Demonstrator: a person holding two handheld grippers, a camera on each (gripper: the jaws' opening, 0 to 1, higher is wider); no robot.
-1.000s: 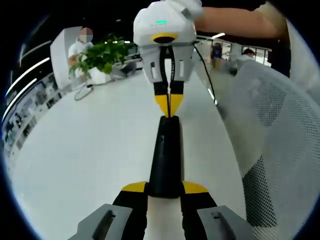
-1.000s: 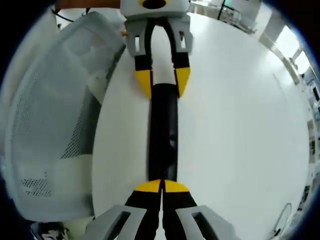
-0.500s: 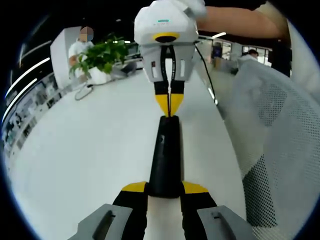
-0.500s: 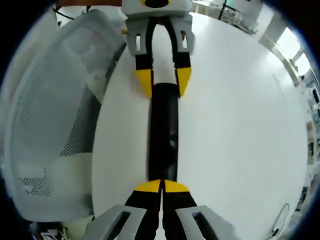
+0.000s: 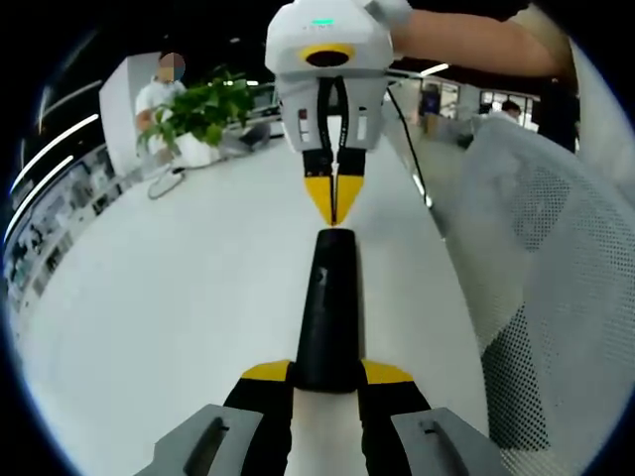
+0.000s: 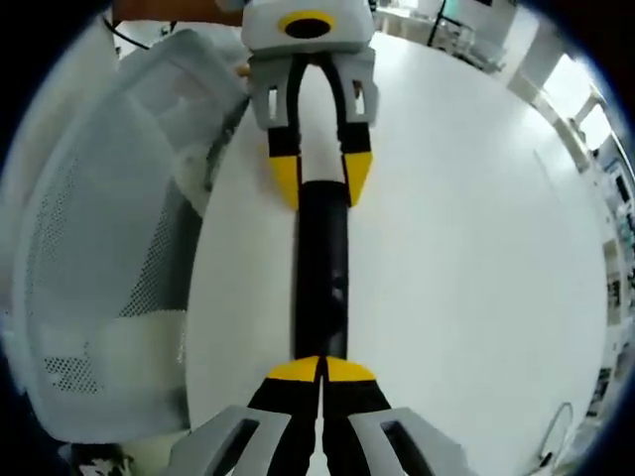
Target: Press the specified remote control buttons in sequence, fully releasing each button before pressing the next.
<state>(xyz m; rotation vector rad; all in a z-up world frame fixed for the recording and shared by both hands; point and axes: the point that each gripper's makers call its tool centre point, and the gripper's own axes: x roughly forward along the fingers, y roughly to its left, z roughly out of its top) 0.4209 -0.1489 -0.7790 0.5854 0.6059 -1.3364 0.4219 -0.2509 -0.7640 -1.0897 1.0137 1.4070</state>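
The left tongs (image 5: 327,374) pinch one end of the black remote (image 5: 326,307) between their yellow tips, just above the white table (image 5: 179,297); the right tongs (image 5: 333,203), tips pressed together, sit at the remote's far end, seemingly a hair off it; a white mesh chair (image 5: 536,288) stands beside the table, to the right of the left tongs.

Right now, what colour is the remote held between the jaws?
Black. The remote shows best in the right gripper view, lying on the white table.
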